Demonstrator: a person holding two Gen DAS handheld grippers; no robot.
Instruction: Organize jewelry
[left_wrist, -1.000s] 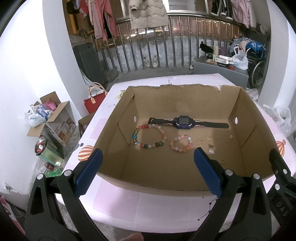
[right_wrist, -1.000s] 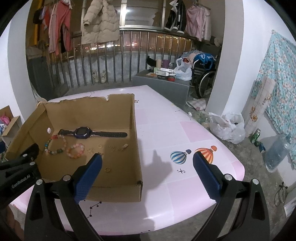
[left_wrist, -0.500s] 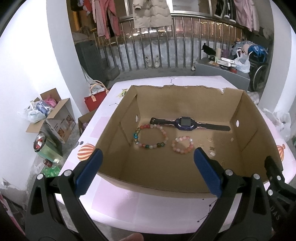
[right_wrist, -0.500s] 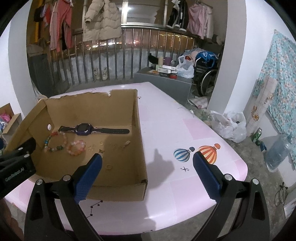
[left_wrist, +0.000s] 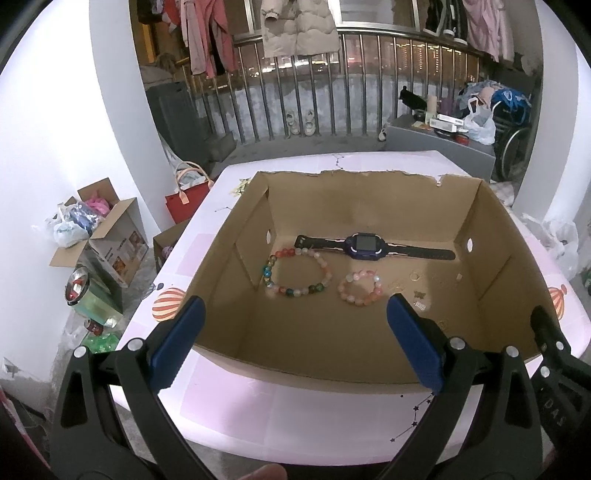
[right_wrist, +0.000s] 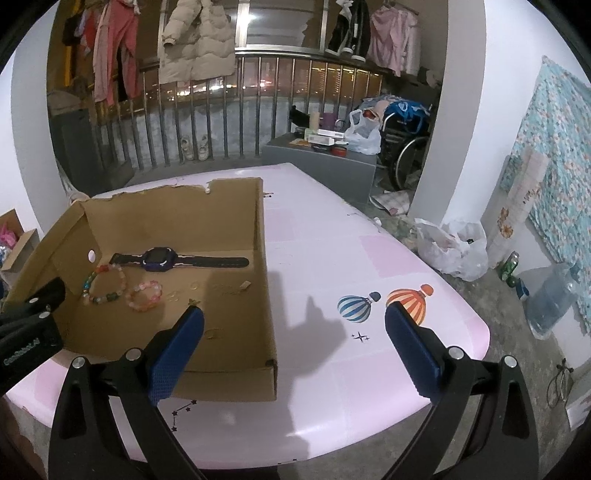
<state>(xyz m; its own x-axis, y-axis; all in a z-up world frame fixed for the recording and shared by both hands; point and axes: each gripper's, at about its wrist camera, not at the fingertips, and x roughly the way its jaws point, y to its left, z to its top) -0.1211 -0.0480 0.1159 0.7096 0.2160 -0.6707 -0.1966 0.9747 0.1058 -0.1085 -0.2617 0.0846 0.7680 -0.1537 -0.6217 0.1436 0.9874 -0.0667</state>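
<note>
The left gripper (left_wrist: 293, 341), a black two-finger tool with blue pads (left_wrist: 177, 343), was held level above the near wall of the open brown cardboard box (left_wrist: 369, 373), its fingers pointed toward the far wall. Its jaws were spread wide and nothing was held between them. The right gripper (right_wrist: 293, 349), of the same black and blue build, was held to the right of the left one, above the near right corner of the box and the pink table top printed with hot-air balloons (right_wrist: 332, 240). Its jaws were likewise spread wide and empty; its left pad (right_wrist: 177, 347) was seen over the box floor and its right pad over the bare table.

On the box floor, a dark blue wristwatch with a black strap (left_wrist: 364, 246) was laid flat across the far part. Just near of it, to the left, a large bracelet of mixed coloured beads (left_wrist: 295, 273) was laid, and a smaller bracelet of pink beads (left_wrist: 360, 288) was set just beside it on the right, the two apart. Small pale trinkets (left_wrist: 419, 295), too small to be identified, were scattered on the floor to the right of the pink bracelet. All the jewelry was kept well apart from both grippers.
</note>
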